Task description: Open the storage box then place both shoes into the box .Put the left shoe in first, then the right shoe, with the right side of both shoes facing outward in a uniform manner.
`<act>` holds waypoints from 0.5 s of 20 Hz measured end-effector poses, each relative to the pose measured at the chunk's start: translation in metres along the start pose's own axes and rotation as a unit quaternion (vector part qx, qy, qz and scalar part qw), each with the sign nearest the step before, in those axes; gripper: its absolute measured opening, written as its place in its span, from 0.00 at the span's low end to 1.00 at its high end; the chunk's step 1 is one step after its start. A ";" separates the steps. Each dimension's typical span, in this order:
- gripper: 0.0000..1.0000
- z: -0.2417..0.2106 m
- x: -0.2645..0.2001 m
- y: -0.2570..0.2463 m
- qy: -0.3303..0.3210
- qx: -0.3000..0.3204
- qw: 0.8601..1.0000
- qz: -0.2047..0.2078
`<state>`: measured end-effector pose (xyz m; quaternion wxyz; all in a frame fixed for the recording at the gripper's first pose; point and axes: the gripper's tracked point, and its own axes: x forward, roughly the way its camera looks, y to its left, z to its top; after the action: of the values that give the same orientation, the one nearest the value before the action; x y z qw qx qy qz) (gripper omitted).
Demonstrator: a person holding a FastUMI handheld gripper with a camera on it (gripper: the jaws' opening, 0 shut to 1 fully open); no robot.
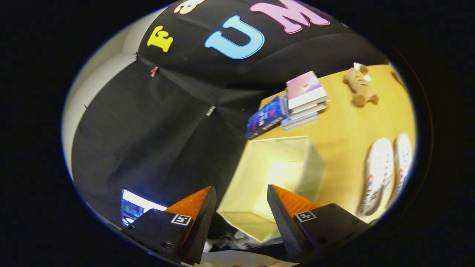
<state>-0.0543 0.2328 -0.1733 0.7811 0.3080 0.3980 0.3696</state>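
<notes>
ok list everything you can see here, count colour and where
storage box: 1, pale yellow, on the table just ahead of the fingers
shoes: 2, white, side by side on the table beside the box
books: a stack plus 1 blue book beside it, beyond the box
plush toy: 1, brown, on the table past the shoes
table: 1, yellow wood
screen: 1, lit, beside one finger
gripper: 1, fingers apart, holding nothing

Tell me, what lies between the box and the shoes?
In the gripper view, only bare table lies between the box and the shoes. The gripper has open jaws, holding nothing.
</notes>
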 end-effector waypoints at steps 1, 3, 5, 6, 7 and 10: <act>0.85 -0.003 -0.008 -0.024 0.010 -0.009 0.999 -0.034; 0.85 -0.003 -0.021 -0.073 0.026 -0.001 0.996 -0.090; 0.85 0.004 -0.035 -0.113 0.033 0.019 0.991 -0.131; 0.86 0.009 -0.040 -0.134 0.036 0.026 0.987 -0.152; 0.86 0.013 -0.044 -0.154 0.040 0.031 0.984 -0.172; 0.83 0.010 -0.045 -0.202 0.068 0.048 0.973 -0.217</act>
<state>0.0032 0.0854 -0.3069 0.7980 0.2257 0.5250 0.1913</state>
